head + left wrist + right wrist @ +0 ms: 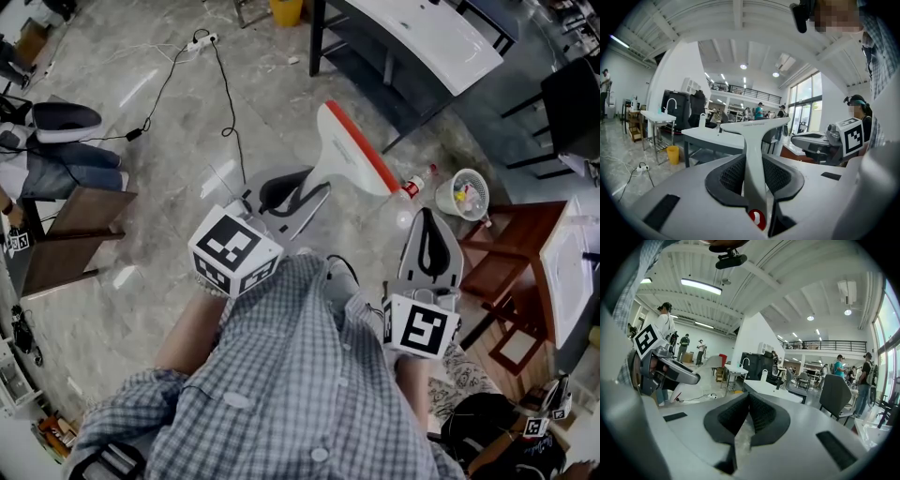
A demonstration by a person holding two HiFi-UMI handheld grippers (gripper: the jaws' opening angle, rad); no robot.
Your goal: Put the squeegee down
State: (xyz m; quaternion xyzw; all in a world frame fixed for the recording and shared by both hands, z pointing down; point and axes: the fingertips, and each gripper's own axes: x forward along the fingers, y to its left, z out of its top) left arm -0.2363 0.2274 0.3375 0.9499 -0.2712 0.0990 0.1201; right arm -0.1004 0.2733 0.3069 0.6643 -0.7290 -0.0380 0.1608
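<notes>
in the head view a wooden stool (80, 234) stands on the marble floor (169, 122) at nine o'clock, well apart from the action. near the centre, the left gripper (305, 187) reaches out toward one o'clock from the person's checked shirt (300, 375). its own view shows that gripper (754, 165) closed on the squeegee (752, 138): both dark pads press on the narrow white handle, which stands upright between them, with the wide head crossing at twelve o'clock. from above, the squeegee (352, 150) hangs in the air over the floor, red blade edge on its three o'clock side, touching nothing but the jaws.

at three o'clock the right gripper (427, 220) points toward twelve o'clock, just beside the left one. in its own view the right gripper (747, 404) has its jaws together with nothing between them.

further right, a small white basket (466, 195) sits on the floor at two o'clock, and a white table (431, 37) runs across one o'clock.

as i read it, the task is at the carry stage: the squeegee is held up and not yet set down. the next move calls for picking a bare surface, probably the table at one o'clock or the floor below, bringing the head down until it rests, and only then spreading the left jaws. the long head sits far from the grip, so it may swing if lowered fast.
</notes>
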